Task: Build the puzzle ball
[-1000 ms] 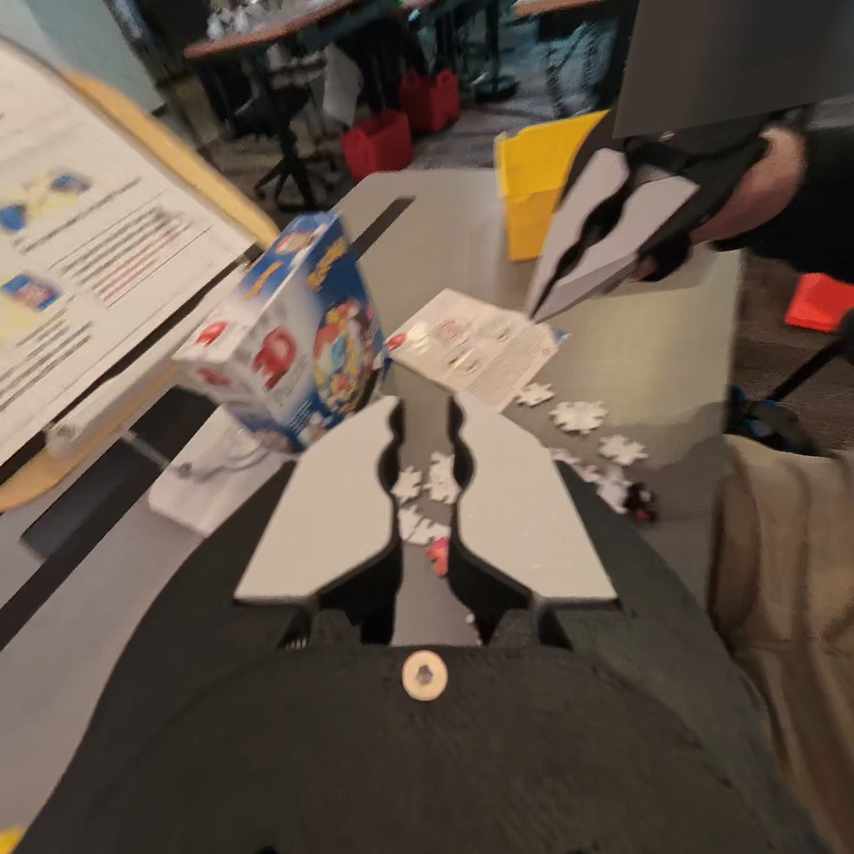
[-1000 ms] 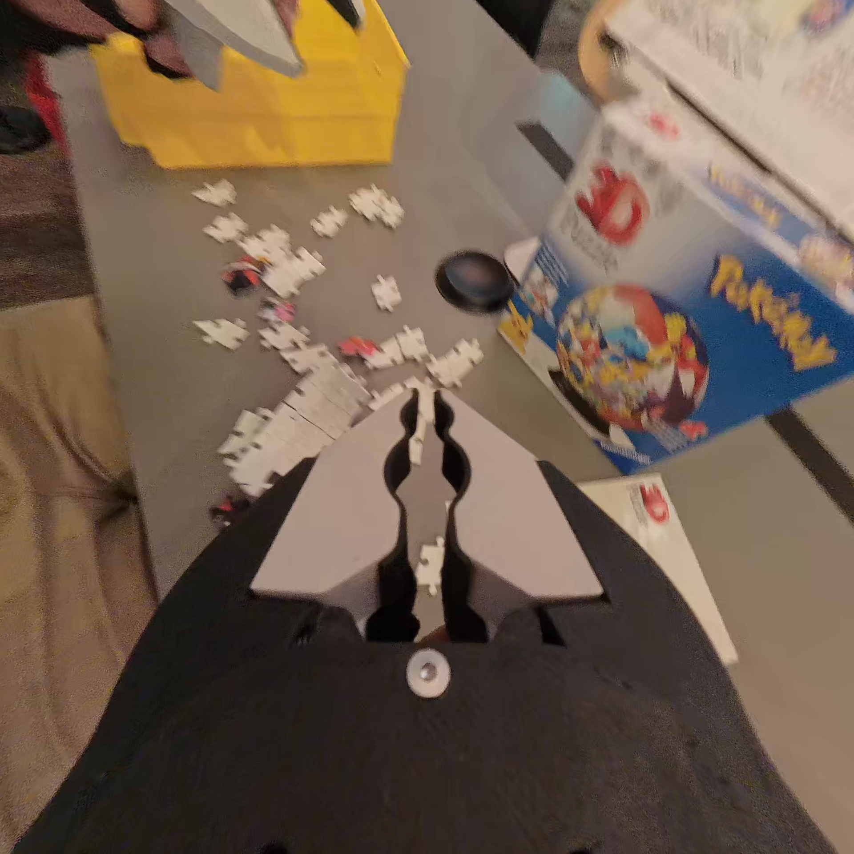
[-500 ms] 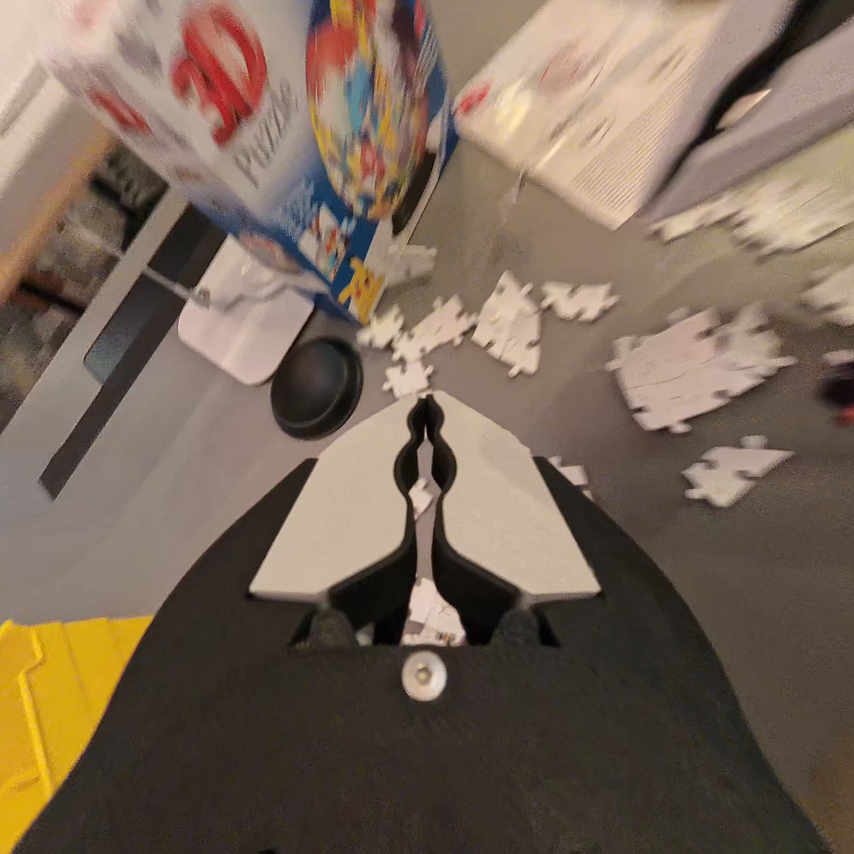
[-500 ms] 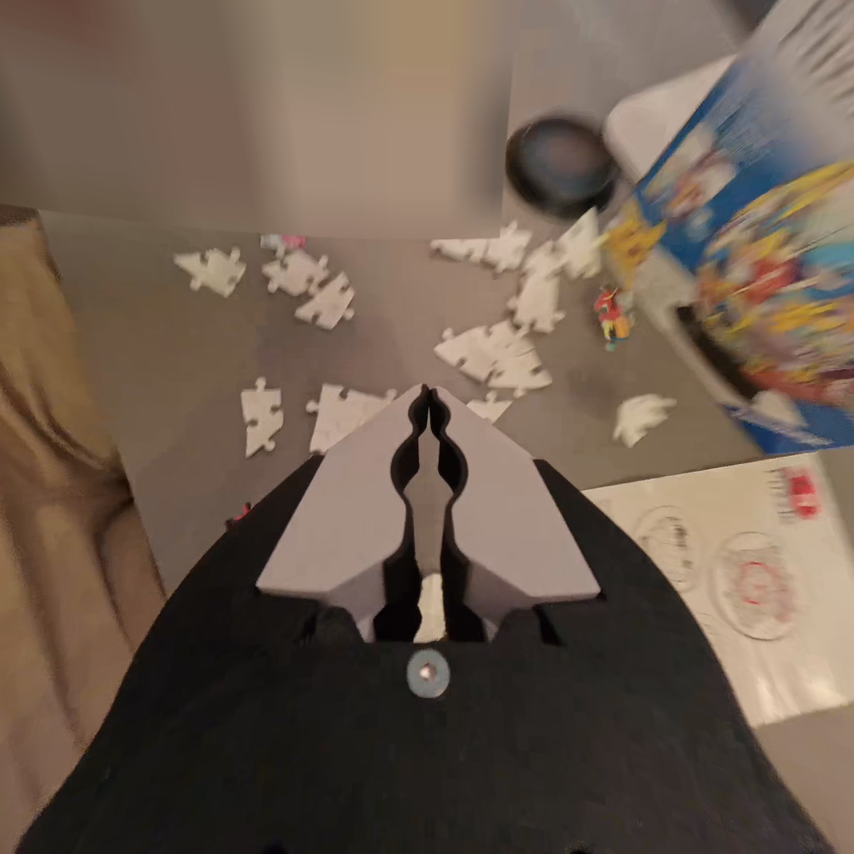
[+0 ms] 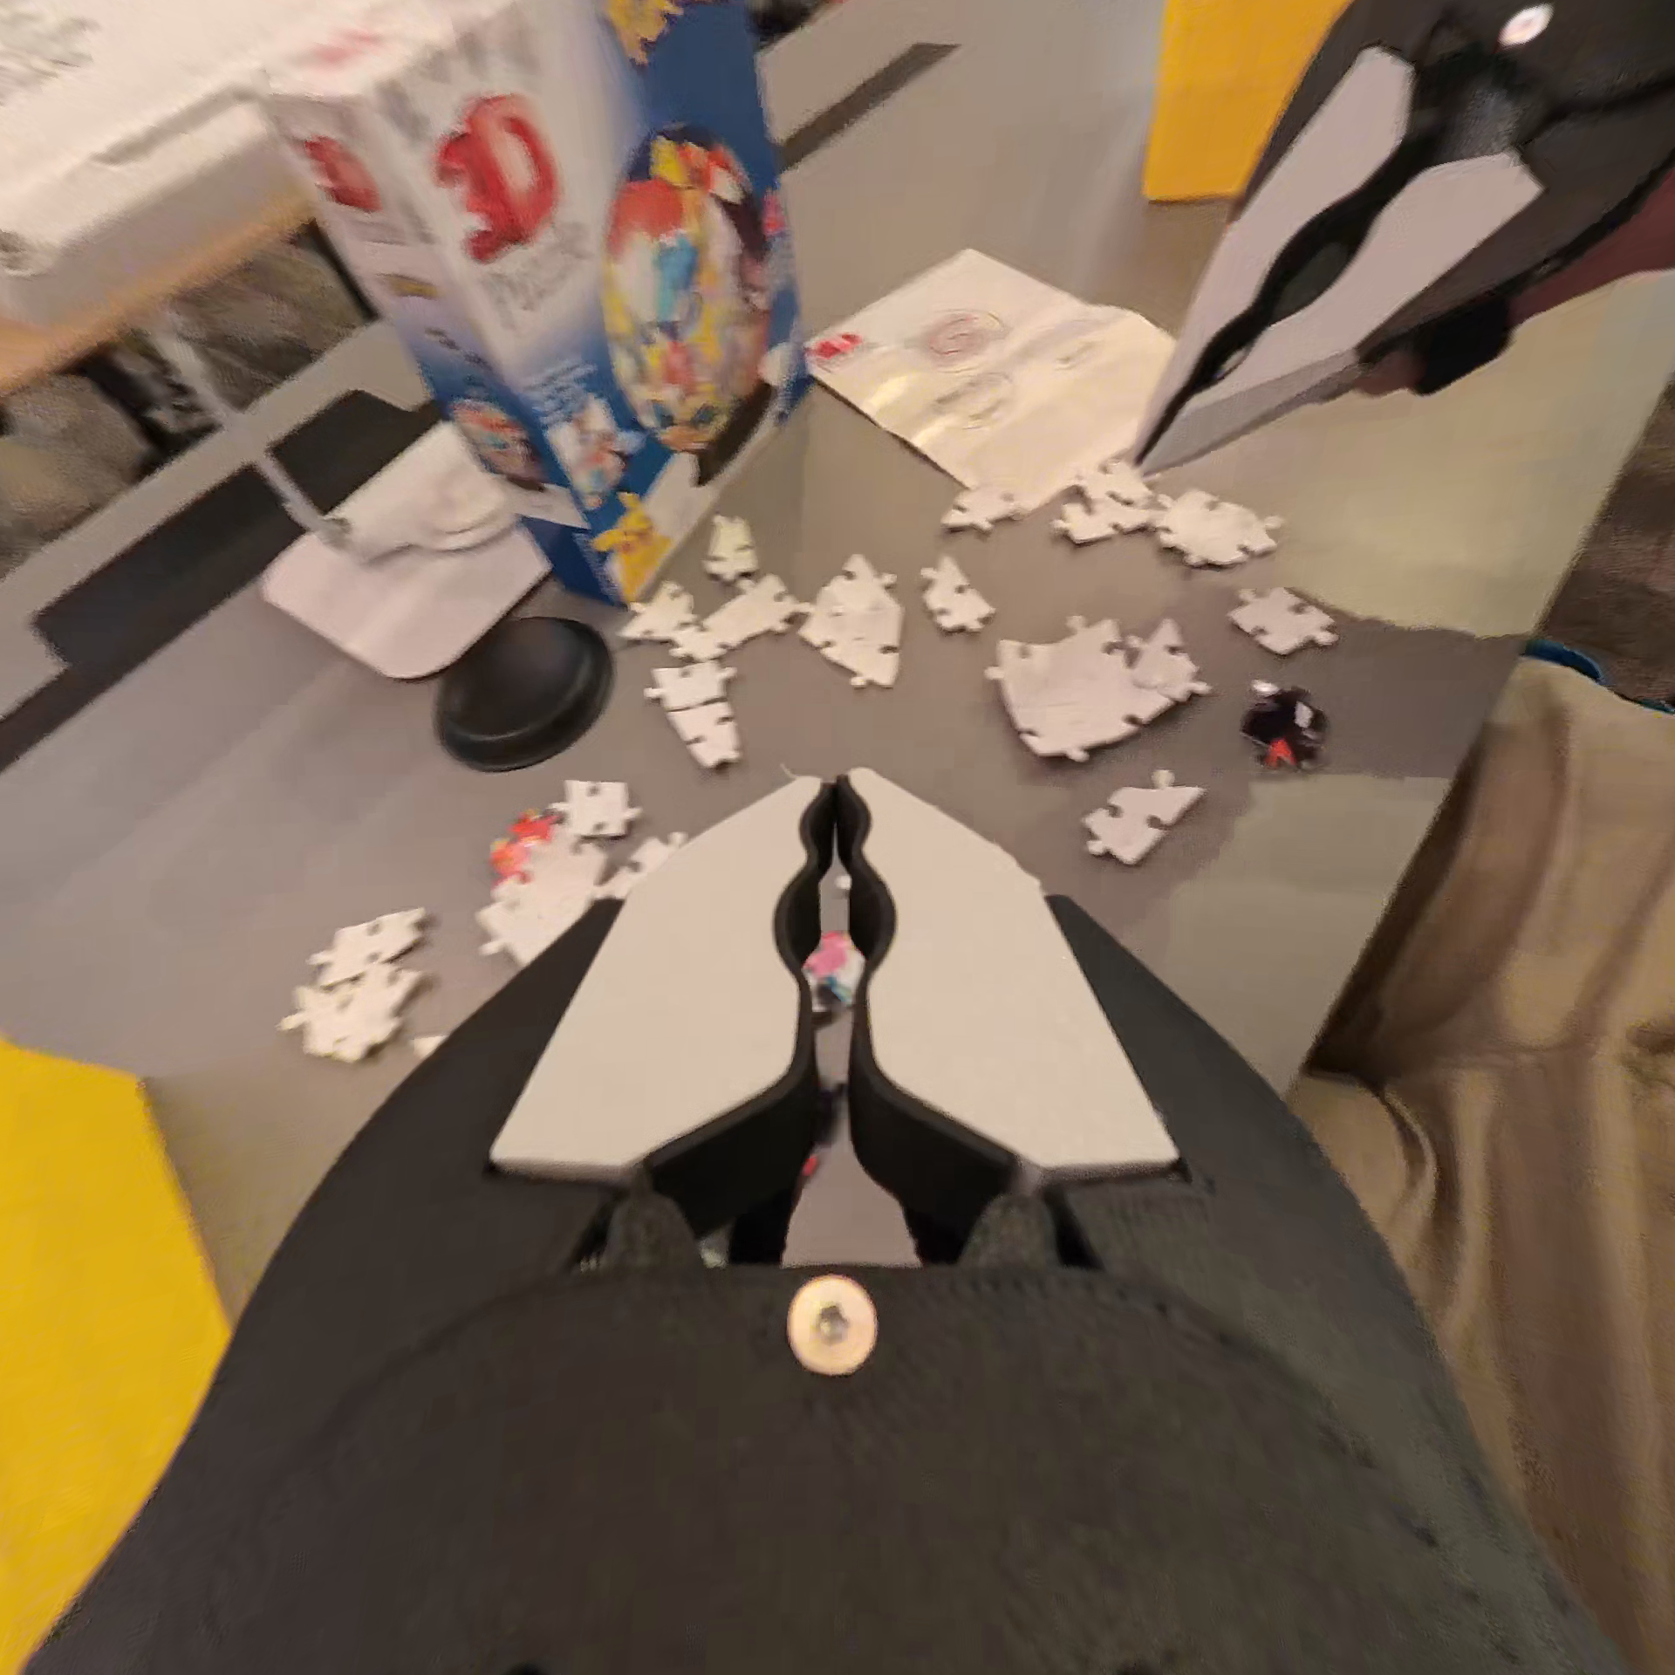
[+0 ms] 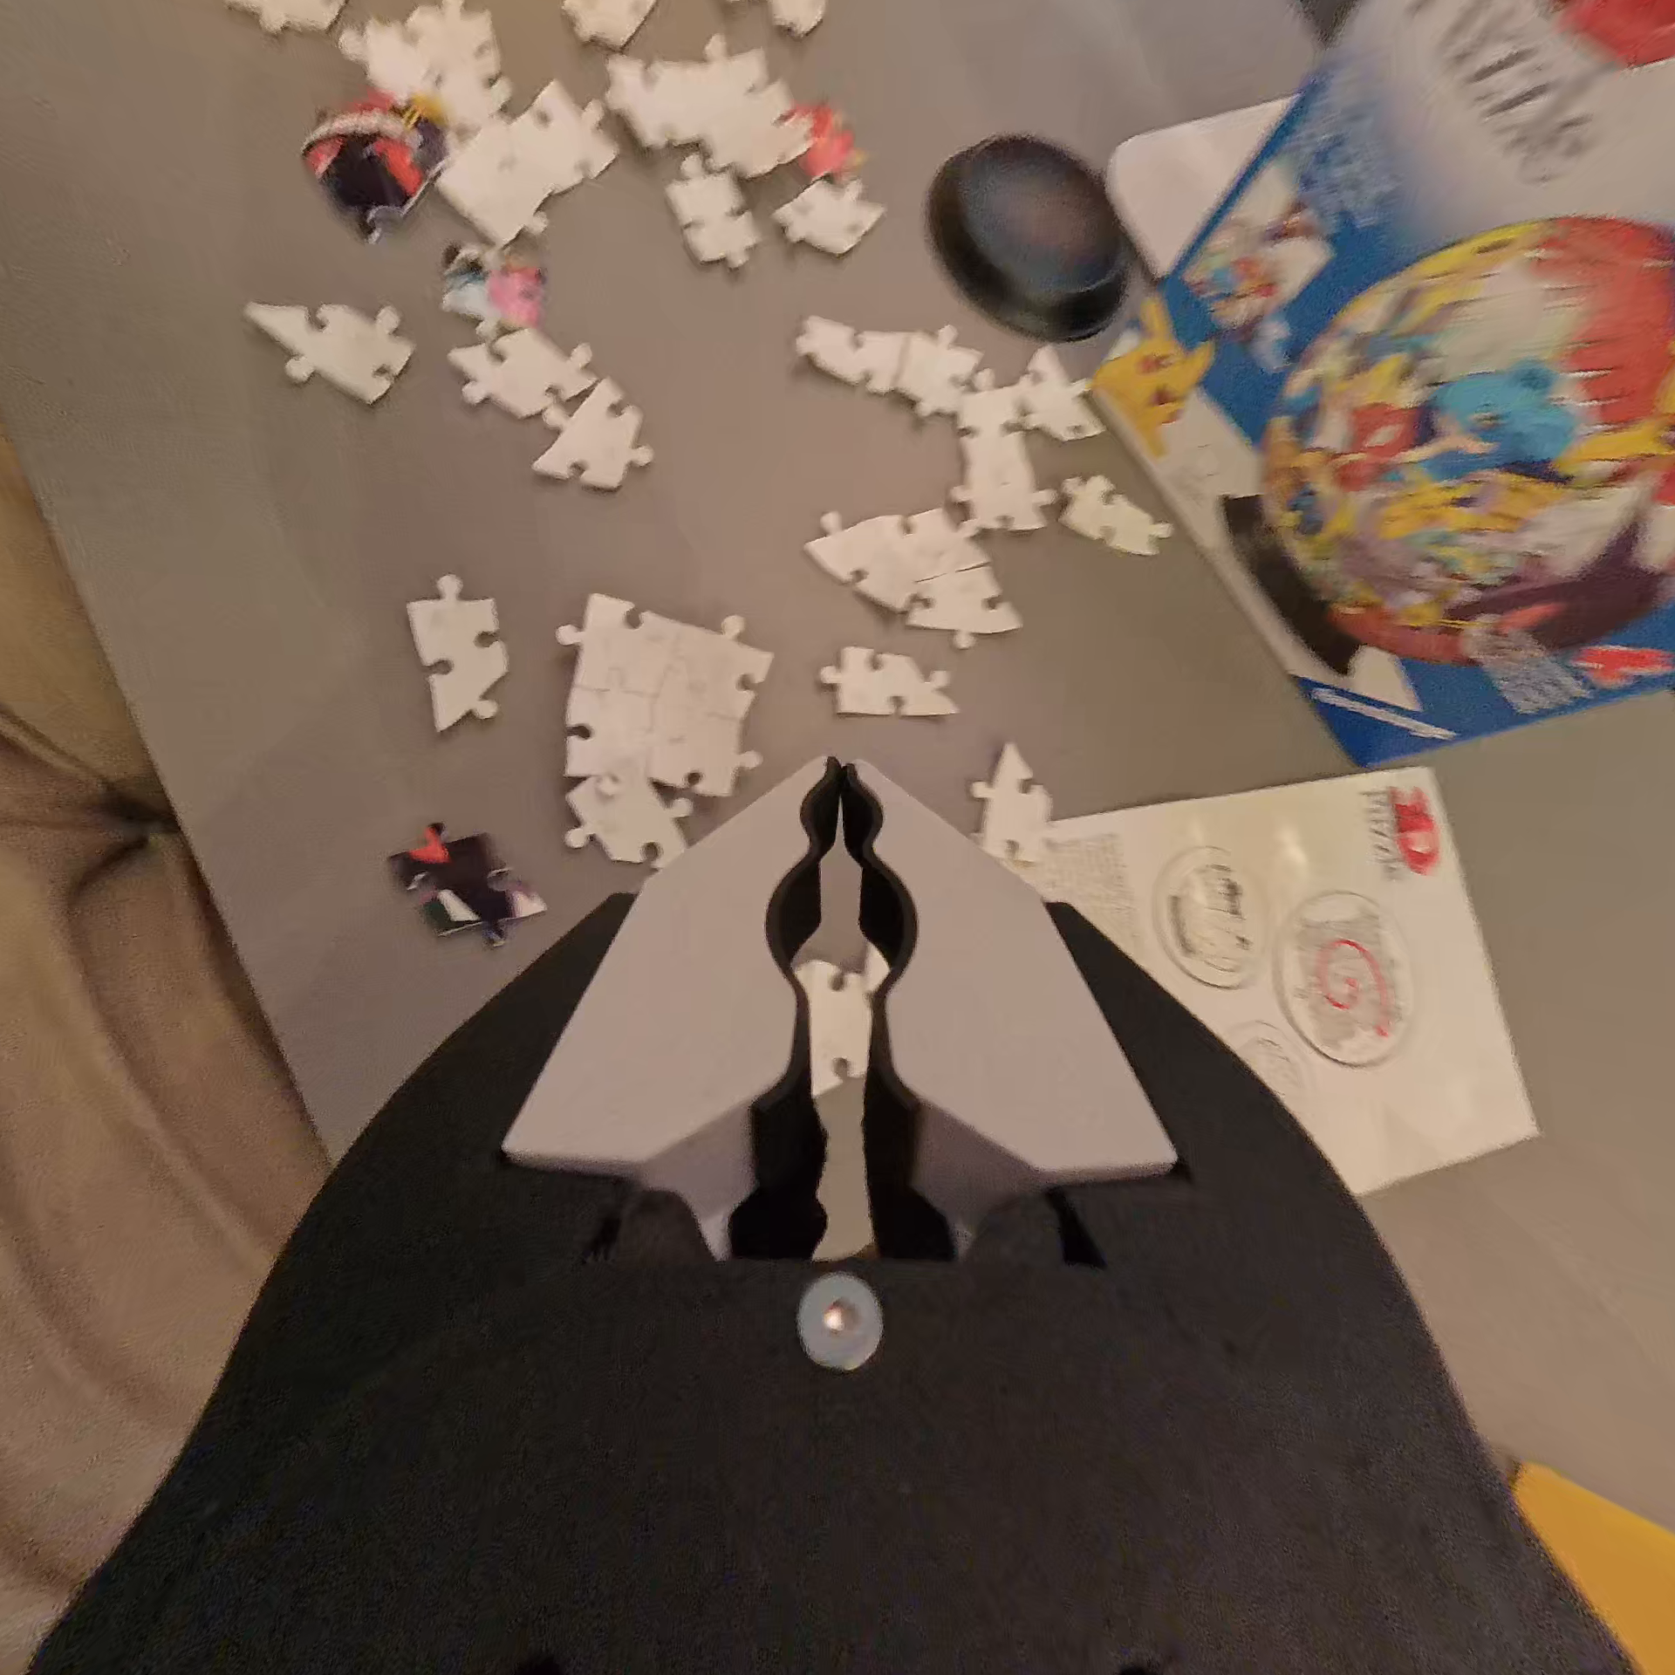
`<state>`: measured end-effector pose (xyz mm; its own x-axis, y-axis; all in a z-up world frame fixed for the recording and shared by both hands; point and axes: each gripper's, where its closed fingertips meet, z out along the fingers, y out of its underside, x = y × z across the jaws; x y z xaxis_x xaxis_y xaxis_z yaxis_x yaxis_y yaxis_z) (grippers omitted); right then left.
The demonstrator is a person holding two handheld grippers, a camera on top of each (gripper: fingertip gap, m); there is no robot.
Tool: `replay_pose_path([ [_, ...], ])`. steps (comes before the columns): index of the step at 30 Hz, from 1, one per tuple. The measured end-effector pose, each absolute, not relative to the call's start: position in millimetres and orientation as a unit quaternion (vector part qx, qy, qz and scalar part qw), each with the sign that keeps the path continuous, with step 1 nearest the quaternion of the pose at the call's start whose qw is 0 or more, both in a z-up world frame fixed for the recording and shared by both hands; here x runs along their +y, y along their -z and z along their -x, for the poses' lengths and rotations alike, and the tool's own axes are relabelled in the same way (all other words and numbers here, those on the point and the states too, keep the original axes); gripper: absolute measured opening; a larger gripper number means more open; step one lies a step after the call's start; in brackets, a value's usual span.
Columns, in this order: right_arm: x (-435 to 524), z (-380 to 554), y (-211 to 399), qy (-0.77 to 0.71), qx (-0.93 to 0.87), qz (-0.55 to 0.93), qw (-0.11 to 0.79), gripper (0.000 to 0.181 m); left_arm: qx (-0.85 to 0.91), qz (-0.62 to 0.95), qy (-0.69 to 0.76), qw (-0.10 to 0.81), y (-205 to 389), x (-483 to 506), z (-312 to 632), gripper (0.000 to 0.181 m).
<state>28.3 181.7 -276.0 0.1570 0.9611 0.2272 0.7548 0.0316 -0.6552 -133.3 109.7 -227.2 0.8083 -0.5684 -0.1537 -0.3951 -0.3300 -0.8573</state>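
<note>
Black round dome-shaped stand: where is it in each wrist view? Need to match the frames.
Left wrist view: black round dome-shaped stand sits left of centre, just left of the scattered pieces.
Right wrist view: upper right.
Shared landmark: the blue puzzle box stands right beside it in both.

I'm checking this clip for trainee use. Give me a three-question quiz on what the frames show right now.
1. True or false: the left gripper holds a puzzle piece.
2. Most loose puzzle pieces lie: A) white side up, B) picture side up, C) in the yellow bin.
3. Which dark round thing lies beside the puzzle box?

Key: 1 false, it is shut on nothing. 2 A. 3 the black stand.
</note>
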Motion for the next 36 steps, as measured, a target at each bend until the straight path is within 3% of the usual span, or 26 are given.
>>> replay_pose_path([
  [3,153.1,-13.4,300.3,-0.169,-0.653,0.68,0.288,0.0,0.348,0.814,0.09,0.455,253.7,103.5,99.8,0.0],
  [5,143.5,-6.7,309.4,-0.153,-0.67,0.671,0.279,0.001,0.391,0.817,0.065,0.42,275.6,100.4,84.8,0.011],
  [10,133.7,-1.8,327.1,-0.127,-0.683,0.67,0.262,0.027,0.451,0.811,0.021,0.373,310.7,99.5,61.1,0.037],
  [22,175.7,30.3,332.3,-0.152,-0.615,0.715,0.297,0.034,0.4,0.825,0.026,0.398,319.0,156.0,57.8,0.034],
  [29,207.4,47.2,311.5,-0.188,-0.55,0.729,0.362,0.032,0.337,0.846,-0.005,0.413,311.1,175.3,108.2,0.034],
  [36,199.0,70.4,301.0,-0.292,-0.473,0.757,0.342,0.033,0.288,0.854,0.011,0.433,309.0,178.3,129.2,0.031],
])
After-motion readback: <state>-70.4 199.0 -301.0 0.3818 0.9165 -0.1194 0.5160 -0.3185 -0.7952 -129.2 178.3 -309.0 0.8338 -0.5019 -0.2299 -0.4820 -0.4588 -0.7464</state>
